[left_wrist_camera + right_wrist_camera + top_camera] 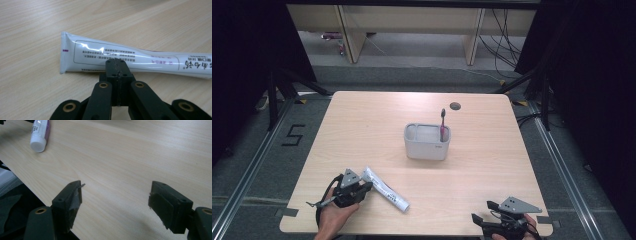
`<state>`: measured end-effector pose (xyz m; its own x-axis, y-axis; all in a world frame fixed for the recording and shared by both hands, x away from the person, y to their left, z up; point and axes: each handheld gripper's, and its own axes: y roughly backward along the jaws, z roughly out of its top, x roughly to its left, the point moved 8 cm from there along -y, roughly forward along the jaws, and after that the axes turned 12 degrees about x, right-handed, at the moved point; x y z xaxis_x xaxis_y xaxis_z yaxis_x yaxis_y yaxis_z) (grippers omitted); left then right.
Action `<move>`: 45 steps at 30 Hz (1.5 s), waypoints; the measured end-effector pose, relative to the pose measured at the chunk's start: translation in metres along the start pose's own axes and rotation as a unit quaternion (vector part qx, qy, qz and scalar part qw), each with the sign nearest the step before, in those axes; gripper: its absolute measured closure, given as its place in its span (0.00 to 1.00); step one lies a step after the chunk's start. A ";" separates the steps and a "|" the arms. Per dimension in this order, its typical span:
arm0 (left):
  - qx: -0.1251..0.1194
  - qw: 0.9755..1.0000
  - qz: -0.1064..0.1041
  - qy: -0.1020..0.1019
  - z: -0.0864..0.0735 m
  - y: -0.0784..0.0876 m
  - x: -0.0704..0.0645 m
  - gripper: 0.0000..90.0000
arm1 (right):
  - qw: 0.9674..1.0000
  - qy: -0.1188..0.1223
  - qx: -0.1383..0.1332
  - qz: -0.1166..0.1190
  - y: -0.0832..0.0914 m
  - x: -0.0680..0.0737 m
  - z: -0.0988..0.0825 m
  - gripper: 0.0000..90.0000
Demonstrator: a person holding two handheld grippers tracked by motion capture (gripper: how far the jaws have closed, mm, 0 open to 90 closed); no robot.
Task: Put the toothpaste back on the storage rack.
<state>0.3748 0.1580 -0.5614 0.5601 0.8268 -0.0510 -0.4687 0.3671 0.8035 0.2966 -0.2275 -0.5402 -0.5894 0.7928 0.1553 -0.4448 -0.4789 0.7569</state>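
Note:
A white toothpaste tube [385, 190] lies flat near the table's front left, its cap toward the front. My left gripper [365, 187] is shut with nothing in it, and its tips rest just short of the tube's crimped end. In the left gripper view the joined fingertips [117, 68] stand right before the tube [140, 58]. My right gripper [484, 212] is at the front right corner, open and holding nothing. In the right gripper view its jaws stand wide apart [117, 200] over bare wood, with the tube's white cap [38, 144] far off.
A grey rectangular holder [427, 149] stands mid-table with a dark red toothbrush [442, 124] upright in its right side. A small round hole [455, 106] is near the far edge of the wooden table [362, 125]. Dark curtains flank the sides.

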 end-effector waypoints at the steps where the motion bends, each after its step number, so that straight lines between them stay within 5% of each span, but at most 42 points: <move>1: 0.000 1.000 0.000 0.000 0.000 0.000 0.000 1.00 | 1.000 0.000 0.000 0.000 0.000 0.000 0.000 0.30; 21: -0.001 1.000 -0.009 0.005 0.031 -0.021 -0.006 1.00 | 1.000 -0.021 0.010 0.018 0.001 0.006 -0.002 0.30; 44: 0.012 1.000 -0.023 -0.011 0.054 -0.037 -0.020 1.00 | 1.000 -0.017 0.009 0.021 0.001 0.007 -0.001 0.30; 45: 0.012 1.000 -0.021 -0.012 0.055 -0.038 -0.021 1.00 | 1.000 -0.004 0.005 0.015 0.001 0.004 0.000 0.30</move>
<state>0.4185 0.1035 -0.5588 0.5951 0.8005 -0.0709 -0.4283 0.3906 0.8148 0.2938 -0.2247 -0.5392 -0.5971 0.7811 0.1827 -0.4199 -0.4984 0.7585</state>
